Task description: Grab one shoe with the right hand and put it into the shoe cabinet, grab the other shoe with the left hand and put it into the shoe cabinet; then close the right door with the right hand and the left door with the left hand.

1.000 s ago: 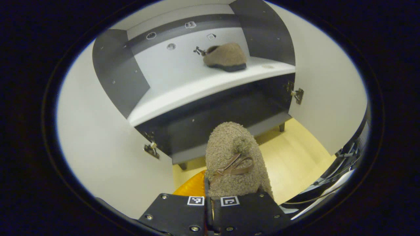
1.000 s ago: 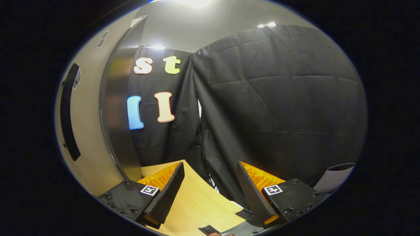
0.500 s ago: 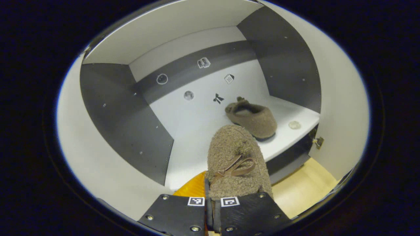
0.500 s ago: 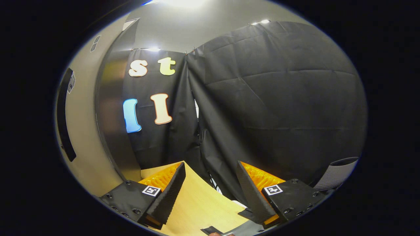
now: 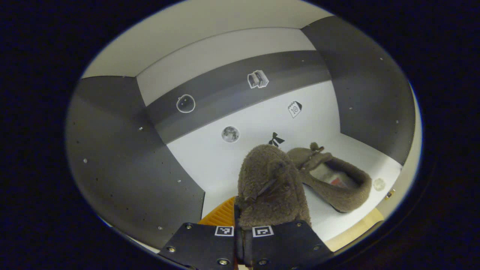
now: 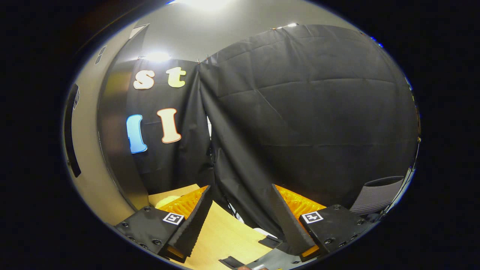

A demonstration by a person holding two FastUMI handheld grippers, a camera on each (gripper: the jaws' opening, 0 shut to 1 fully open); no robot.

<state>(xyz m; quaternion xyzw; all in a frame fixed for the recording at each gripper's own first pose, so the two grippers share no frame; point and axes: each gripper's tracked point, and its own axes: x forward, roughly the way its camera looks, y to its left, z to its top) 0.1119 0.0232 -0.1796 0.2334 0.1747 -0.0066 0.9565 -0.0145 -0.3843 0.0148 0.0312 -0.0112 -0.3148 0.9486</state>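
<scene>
Fuzzy shoe [image 5: 272, 187] gripped by left fingers [image 5: 225, 213] inside cabinet [image 5: 123, 150]; right fingers [image 6: 195, 217] spread.

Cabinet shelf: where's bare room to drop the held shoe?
Bare shelf lies left of the held shoe, between it and the dark left wall. Right side is crowded: the other shoe fills it up to the right wall.
</scene>
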